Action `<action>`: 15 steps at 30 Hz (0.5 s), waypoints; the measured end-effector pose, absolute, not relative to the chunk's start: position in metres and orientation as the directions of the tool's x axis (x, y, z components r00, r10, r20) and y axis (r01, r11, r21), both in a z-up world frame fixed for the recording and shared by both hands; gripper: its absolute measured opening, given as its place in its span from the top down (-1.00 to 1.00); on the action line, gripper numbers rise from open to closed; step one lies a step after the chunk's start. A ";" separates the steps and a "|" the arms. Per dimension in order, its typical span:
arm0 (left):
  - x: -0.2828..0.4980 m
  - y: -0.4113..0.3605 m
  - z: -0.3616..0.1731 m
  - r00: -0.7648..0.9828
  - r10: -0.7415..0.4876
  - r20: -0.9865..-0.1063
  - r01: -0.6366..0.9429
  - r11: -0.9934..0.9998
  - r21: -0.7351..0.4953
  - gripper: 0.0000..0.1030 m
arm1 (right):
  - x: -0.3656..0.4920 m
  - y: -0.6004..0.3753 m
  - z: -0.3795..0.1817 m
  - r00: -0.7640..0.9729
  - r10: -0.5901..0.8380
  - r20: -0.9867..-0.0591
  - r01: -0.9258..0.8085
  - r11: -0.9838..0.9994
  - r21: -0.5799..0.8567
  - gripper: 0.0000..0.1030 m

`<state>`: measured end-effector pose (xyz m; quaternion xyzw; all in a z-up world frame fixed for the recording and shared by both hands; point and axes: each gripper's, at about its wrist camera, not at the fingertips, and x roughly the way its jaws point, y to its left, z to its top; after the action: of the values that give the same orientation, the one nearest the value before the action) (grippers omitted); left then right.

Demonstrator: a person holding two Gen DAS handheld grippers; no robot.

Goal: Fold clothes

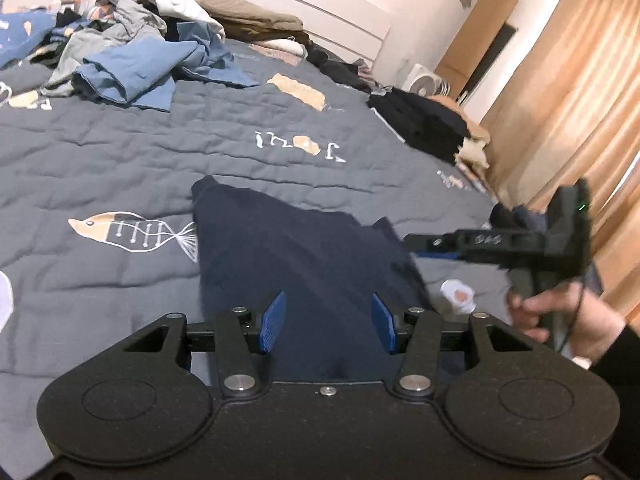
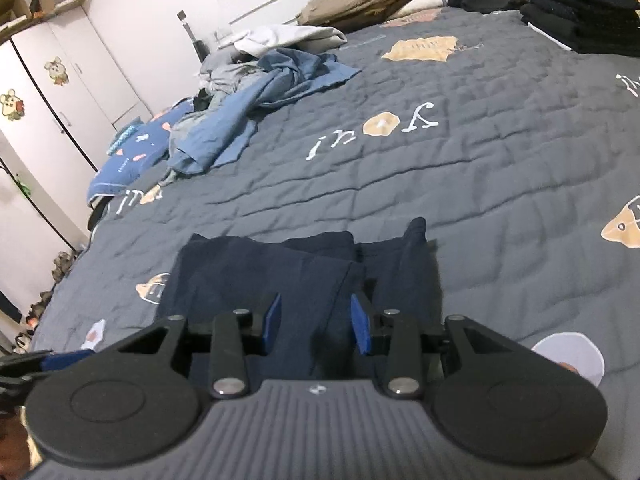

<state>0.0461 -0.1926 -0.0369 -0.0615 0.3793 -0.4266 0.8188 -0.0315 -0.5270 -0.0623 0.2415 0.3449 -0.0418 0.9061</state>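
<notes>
Both your claws, left claw (image 1: pixel 328 322) and right claw (image 2: pixel 316 324), hang released over the navy garment (image 2: pixel 288 276); only the left view shows your hand (image 1: pixel 560 316).

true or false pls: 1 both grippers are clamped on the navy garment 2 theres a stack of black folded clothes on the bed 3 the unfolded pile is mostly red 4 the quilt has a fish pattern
1. False. The left gripper and right gripper both stand open above the navy garment, which lies on the quilt.
2. True. The black folded stack sits near the far edge of the bed.
3. False. The unfolded pile is mostly blue and grey.
4. True. A fish figure lies beside the garment.
</notes>
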 end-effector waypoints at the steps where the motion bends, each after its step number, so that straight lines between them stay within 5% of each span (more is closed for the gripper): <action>1: 0.047 -0.193 -0.037 0.349 -0.746 -0.567 0.650 0.629 -0.427 0.06 | -0.028 -0.530 -0.064 0.754 0.089 -0.651 0.248 0.879 0.407 0.28; 15: 0.045 -0.198 -0.040 0.355 -0.733 -0.580 0.647 0.640 -0.414 0.03 | -0.006 -0.538 -0.086 0.742 0.069 -0.666 0.299 0.856 0.422 0.26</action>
<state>0.0454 -0.1980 -0.0397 -0.0565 0.3821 -0.4202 0.8211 -0.0063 -0.5382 -0.0862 0.2608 0.3531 -0.0643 0.8962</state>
